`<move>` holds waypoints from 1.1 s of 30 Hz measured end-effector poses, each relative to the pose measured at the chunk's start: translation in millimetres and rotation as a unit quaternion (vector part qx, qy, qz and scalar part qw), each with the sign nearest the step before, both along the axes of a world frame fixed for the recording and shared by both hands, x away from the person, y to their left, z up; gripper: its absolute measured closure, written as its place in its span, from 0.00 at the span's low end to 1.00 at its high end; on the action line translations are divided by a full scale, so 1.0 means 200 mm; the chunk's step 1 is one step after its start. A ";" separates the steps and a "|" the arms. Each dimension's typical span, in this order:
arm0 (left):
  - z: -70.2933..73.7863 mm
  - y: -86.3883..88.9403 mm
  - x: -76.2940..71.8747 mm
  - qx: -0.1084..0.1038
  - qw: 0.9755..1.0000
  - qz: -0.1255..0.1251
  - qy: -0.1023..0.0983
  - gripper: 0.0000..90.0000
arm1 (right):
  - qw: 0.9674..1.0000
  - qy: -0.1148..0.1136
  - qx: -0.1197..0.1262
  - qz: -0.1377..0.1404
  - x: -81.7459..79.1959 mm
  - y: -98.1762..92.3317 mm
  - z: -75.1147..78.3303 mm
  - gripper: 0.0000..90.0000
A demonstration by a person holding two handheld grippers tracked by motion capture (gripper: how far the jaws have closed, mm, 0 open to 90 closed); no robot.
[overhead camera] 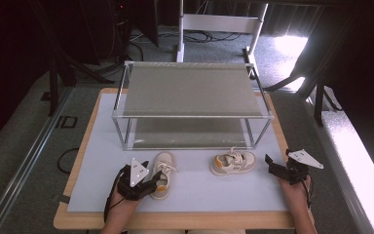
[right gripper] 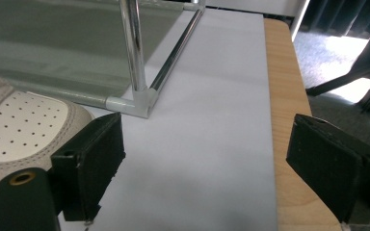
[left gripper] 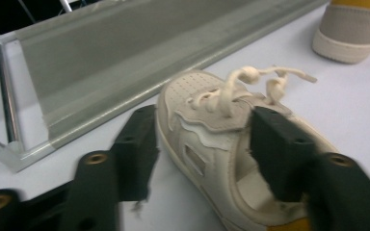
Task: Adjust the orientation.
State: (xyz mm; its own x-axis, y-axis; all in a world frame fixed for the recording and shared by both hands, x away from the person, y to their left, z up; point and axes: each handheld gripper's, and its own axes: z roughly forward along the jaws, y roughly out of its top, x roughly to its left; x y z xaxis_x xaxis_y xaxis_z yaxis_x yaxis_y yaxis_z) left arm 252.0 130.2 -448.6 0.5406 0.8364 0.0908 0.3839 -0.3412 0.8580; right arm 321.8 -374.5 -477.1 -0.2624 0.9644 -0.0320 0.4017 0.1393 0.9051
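L gripper (left gripper: 200,154) jaws spread, astride left shoe (left gripper: 221,144) w/o pinching; one jaw outside its side wall, other in the opening. Shoe's long axis runs on ahead toward rack (overhead camera: 190,87). R gripper (right gripper: 207,168) spread, empty; right shoe (right gripper: 19,125) beside its left jaw.

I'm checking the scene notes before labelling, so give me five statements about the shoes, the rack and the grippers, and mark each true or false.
1. Two small shoes lie on the white mat in front of the rack. True.
2. The left gripper has its jaws straddling one side wall of the left shoe. True.
3. The right shoe sits on the rack's top shelf. False: it lies on the mat.
4. The right gripper is clamped on a shoe. False: its jaws stand open with nothing between them.
5. The left shoe's laces are untied and trailing. False: they are knotted in a bow.
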 end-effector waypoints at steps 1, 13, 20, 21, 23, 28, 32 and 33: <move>0.00 0.01 0.00 0.001 1.000 0.005 -0.004 0.30 | 1.000 0.004 0.006 0.001 0.00 -0.01 0.00 0.14; -0.02 0.20 0.03 -0.056 0.997 -0.032 -0.037 0.09 | 0.999 -0.013 0.022 0.048 -0.11 0.10 0.20 0.20; -0.04 0.26 0.02 -0.053 0.998 -0.022 -0.029 0.09 | 0.988 0.000 0.012 0.152 -0.15 0.25 0.33 0.26; -0.04 0.27 0.02 -0.050 0.998 -0.022 -0.029 0.09 | 0.986 0.004 0.005 0.167 -0.15 0.27 0.34 0.26; -0.04 0.28 0.01 -0.050 0.998 -0.022 -0.026 0.09 | 0.982 0.008 0.001 0.186 -0.15 0.32 0.37 0.28; -0.05 0.29 0.00 -0.036 0.999 -0.027 -0.018 0.09 | 0.975 0.024 -0.016 0.222 -0.13 0.43 0.44 0.28; -0.06 0.31 0.00 -0.037 0.999 -0.027 -0.014 0.09 | 0.970 0.045 -0.027 0.237 -0.09 0.51 0.47 0.28; -0.06 0.31 0.00 -0.038 0.999 -0.027 -0.013 0.09 | 0.968 0.055 -0.026 0.244 -0.08 0.53 0.48 0.29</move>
State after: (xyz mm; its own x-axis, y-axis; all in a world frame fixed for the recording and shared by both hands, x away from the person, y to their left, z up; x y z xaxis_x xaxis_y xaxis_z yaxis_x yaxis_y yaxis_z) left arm 252.3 192.6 -460.9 0.5839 0.8107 0.0420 0.3444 -0.2942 0.8915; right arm 306.2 -267.6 -381.8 -0.6913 0.7222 -0.0222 0.3703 0.3804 0.8474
